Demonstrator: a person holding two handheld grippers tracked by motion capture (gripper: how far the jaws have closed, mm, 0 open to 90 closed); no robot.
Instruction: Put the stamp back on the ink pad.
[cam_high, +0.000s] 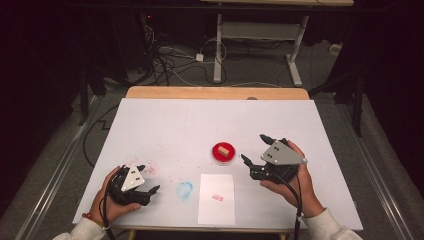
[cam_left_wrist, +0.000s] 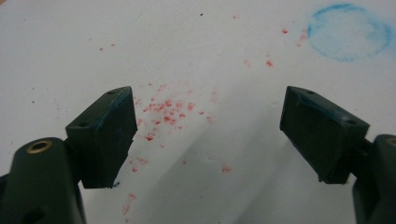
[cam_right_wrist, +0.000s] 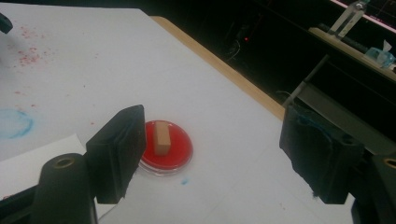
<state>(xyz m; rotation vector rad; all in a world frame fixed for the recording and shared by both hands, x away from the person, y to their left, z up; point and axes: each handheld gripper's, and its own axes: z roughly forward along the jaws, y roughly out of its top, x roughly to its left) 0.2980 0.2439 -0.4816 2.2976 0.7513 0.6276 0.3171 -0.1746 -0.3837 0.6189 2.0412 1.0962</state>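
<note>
Right tongs (cam_high: 254, 148), jaws apart and empty, sit just beside the block (cam_high: 223, 149) lying on the red dish (cam_high: 216, 155); left tongs (cam_high: 148, 178) apart, farther off.

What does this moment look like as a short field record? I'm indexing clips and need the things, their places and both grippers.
surface: white table cover
red dish: right of centre, holding a tan block
sheet of paper: near edge, bearing a small pink mark
blue ring stain: left of the paper
red specks: below the left gripper
left gripper: jaws open, nothing between them
right gripper: jaws open, empty, just right of the dish and pointing toward it
</note>
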